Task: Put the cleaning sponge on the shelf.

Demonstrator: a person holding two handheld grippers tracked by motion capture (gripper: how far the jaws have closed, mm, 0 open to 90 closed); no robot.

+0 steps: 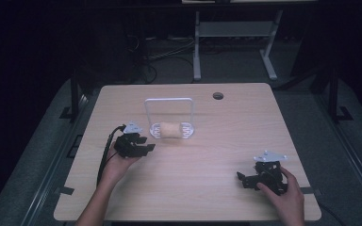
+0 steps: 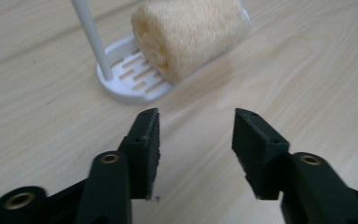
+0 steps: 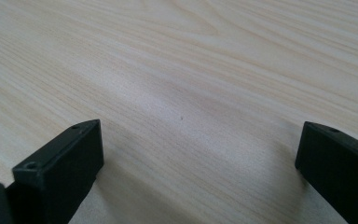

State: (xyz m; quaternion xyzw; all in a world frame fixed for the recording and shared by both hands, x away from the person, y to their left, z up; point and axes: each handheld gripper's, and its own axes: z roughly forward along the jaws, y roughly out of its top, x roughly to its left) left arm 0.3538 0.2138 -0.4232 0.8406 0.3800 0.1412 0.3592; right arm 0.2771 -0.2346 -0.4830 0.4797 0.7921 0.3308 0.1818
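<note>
A tan loofah roll [image 1: 169, 129] [image 2: 191, 35] lies on its side on the slotted base of a white wire-framed rack [image 1: 187, 131] [image 2: 121, 86] near the table's middle. My left gripper [image 1: 146, 147] [image 2: 196, 117] hovers just left of the rack, pointing at the roll, jaws open with bare wood between them. At the front right of the table, a hand holds my right gripper [image 1: 241, 181] [image 3: 200, 135] low over the wood, jaws wide apart with nothing in them.
The light wooden table [image 1: 226, 141] has a round cable hole [image 1: 218, 96] at the back right. Beyond the far edge stands a white-legged frame [image 1: 198, 52] on a dark floor with cables. Black rails run along both sides of the table.
</note>
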